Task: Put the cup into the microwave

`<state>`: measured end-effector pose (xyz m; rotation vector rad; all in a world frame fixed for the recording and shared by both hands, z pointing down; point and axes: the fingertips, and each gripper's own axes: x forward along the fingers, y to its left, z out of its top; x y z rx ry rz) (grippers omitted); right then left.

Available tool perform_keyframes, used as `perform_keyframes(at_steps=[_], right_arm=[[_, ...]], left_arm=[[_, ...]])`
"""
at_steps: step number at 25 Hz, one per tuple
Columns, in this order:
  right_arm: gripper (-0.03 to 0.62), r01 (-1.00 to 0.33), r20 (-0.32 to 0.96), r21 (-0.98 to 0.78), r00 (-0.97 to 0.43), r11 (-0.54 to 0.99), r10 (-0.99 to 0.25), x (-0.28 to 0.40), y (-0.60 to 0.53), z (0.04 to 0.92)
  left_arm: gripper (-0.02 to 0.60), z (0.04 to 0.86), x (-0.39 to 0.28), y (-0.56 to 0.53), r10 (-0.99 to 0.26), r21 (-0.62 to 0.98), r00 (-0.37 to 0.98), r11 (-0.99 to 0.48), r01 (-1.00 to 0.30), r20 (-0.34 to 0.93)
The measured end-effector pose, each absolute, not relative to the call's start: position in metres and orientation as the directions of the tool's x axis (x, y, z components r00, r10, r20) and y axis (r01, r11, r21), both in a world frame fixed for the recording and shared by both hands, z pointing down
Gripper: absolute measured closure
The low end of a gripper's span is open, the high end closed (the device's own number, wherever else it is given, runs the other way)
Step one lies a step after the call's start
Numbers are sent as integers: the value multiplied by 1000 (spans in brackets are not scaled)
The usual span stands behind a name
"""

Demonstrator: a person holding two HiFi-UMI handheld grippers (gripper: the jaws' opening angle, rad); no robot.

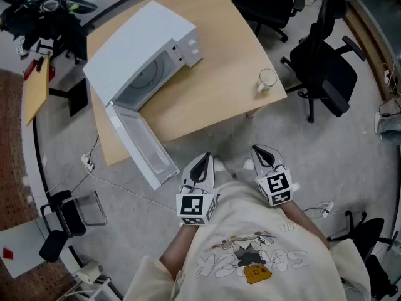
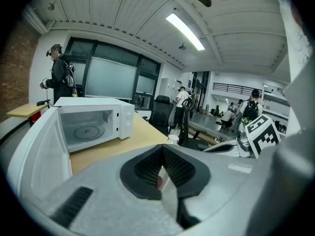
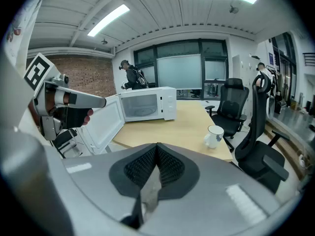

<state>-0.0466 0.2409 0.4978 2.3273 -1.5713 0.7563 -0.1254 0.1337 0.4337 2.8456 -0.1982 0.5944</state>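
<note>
A white mug (image 1: 266, 80) stands near the right corner of the wooden table (image 1: 219, 86). In the right gripper view the mug (image 3: 214, 135) is ahead and to the right. The white microwave (image 1: 144, 55) sits at the table's left, its door (image 1: 141, 146) swung wide open toward me and its chamber (image 2: 86, 129) empty. Both grippers hang close to my body, short of the table's edge and apart from everything. The left gripper (image 1: 202, 160) and the right gripper (image 1: 262, 150) have their jaws together with nothing between them. Ribbed pads (image 3: 167, 166) meet at the tip.
Black office chairs (image 1: 326, 68) stand right of the table, close to the mug's corner, and another (image 1: 269, 5) stands behind it. A small chair (image 1: 69, 212) and cables lie on the floor at left. People stand in the far background.
</note>
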Motion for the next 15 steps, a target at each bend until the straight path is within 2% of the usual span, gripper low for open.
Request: perform_keyframes(at_steps=[10,15], right_arm=[[589,-902,545,-81,316,-423,-777,-41,226,501],[584,-881,503,-72,373,-468,-780,-25,221,499]], left_arm=[[577,435,-121,114,-62,209,915,-965,-156,399],[577,440,-115,102,-24,243,926,-962,-124,378]])
